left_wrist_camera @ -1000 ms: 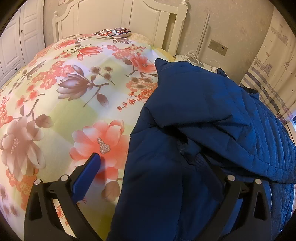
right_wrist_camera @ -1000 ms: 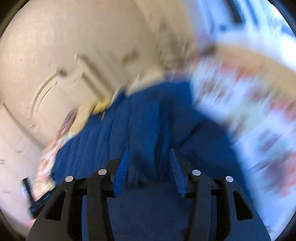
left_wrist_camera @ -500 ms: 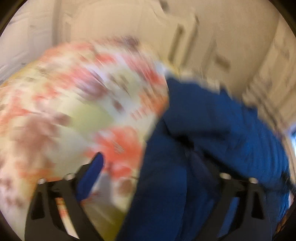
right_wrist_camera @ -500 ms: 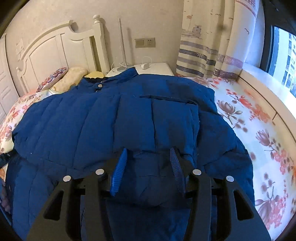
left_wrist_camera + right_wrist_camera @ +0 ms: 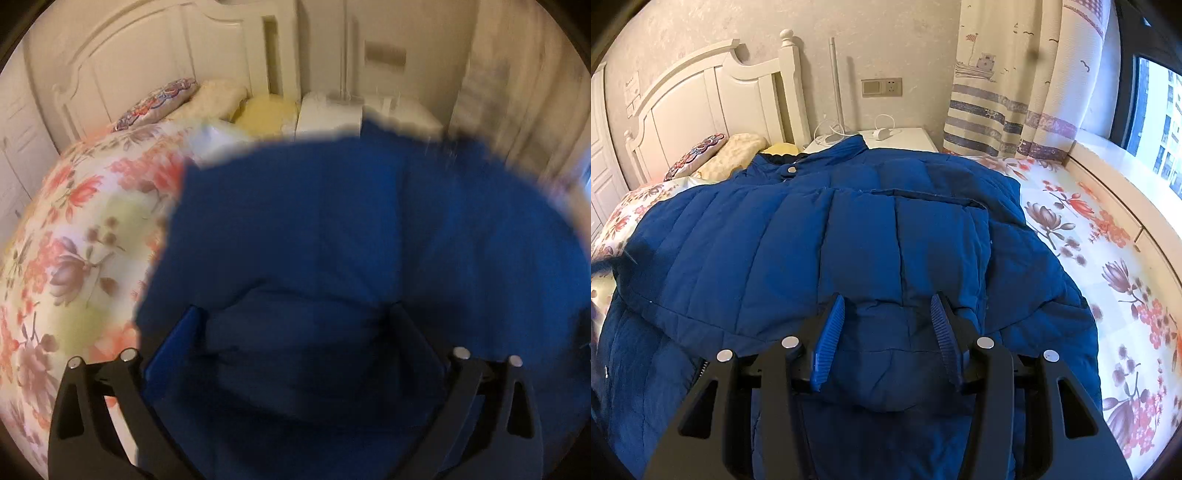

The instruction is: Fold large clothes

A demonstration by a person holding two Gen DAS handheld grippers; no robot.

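A large blue quilted jacket (image 5: pixel 775 251) lies spread on the flowered bed cover (image 5: pixel 1108 258), collar toward the headboard, one sleeve folded across its body. My right gripper (image 5: pixel 887 297) is low over the near end of that folded part, its blue pads pressed on a bulging fold of padded fabric. In the blurred left wrist view the jacket (image 5: pixel 351 221) fills the middle and right. My left gripper (image 5: pixel 294 308) hovers over it with its jaws opening wide; jacket fabric lies between them, but the pads do not press on it.
A white headboard (image 5: pixel 701 99) and pillows (image 5: pixel 698 153) stand at the far end of the bed. A white nightstand (image 5: pixel 897 138) with cables sits beside it, under a wall socket. A striped curtain (image 5: pixel 1004 92) and a window ledge (image 5: pixel 1108 155) run along the right.
My left gripper moved right from straddling the jacket's left edge to over its body, and its view is blurred. My right gripper settled over the jacket, holding the same fold.
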